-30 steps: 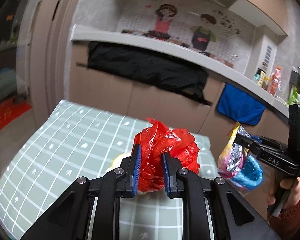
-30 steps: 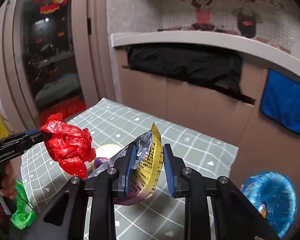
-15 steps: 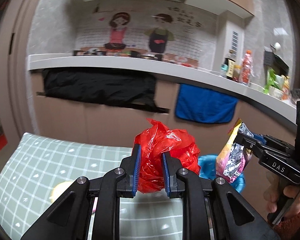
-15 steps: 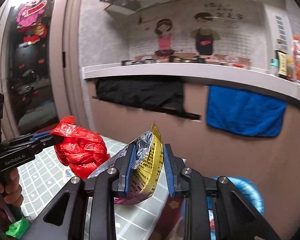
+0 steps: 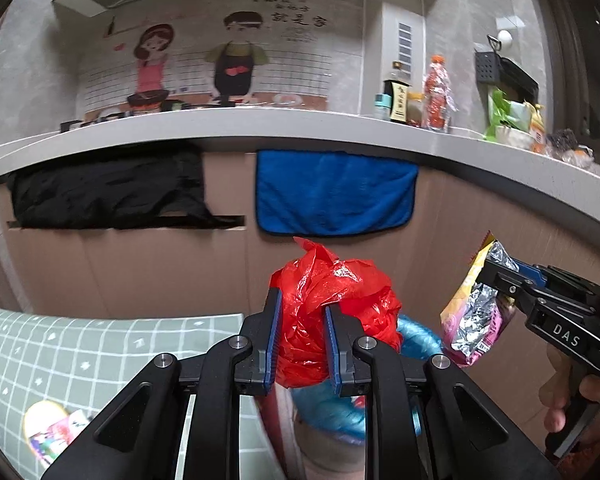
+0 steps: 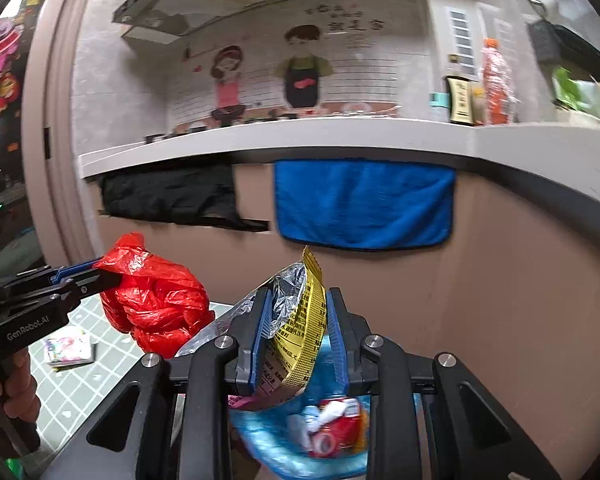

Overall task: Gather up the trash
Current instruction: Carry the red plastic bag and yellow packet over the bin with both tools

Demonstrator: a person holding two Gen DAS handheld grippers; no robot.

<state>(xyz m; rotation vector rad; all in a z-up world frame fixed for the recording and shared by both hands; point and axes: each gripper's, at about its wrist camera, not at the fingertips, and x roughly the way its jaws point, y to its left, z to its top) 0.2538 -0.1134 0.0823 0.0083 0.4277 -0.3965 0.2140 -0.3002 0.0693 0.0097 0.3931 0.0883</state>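
1. Left wrist view: one crumpled red plastic bag point(image 5: 332, 312) sits between the blue pads of the left gripper point(image 5: 300, 336), which is clenched on it; the bag bulges up and out past the fingertips.
2. To its right in the same view, one snack wrapper point(image 5: 474, 312), foil inside and yellow and pink outside, hangs from the right gripper point(image 5: 496, 276), which a hand point(image 5: 576, 396) grips by the handle. The two pieces of trash are near each other but apart.
3. Right wrist view: the same wrapper point(image 6: 300, 316) stands upright between the right gripper's point(image 6: 298, 336) two pads, which are clamped on it. The red bag point(image 6: 156, 300) shows to the left, pinched at the tip of the left gripper point(image 6: 100, 274).
4. Below both grippers is one bin lined with a blue bag point(image 6: 284, 440); a red-and-white crumpled item lies inside. In the left wrist view its blue rim point(image 5: 416, 336) shows just behind and under the red bag.
5. One table with a green checked cloth point(image 5: 80, 344) lies lower left; one small colourful packet point(image 6: 70, 350) rests on it.
6. Behind, two cloths hang from the counter front: one blue towel point(image 5: 334, 192) and one black cloth point(image 5: 108, 188).
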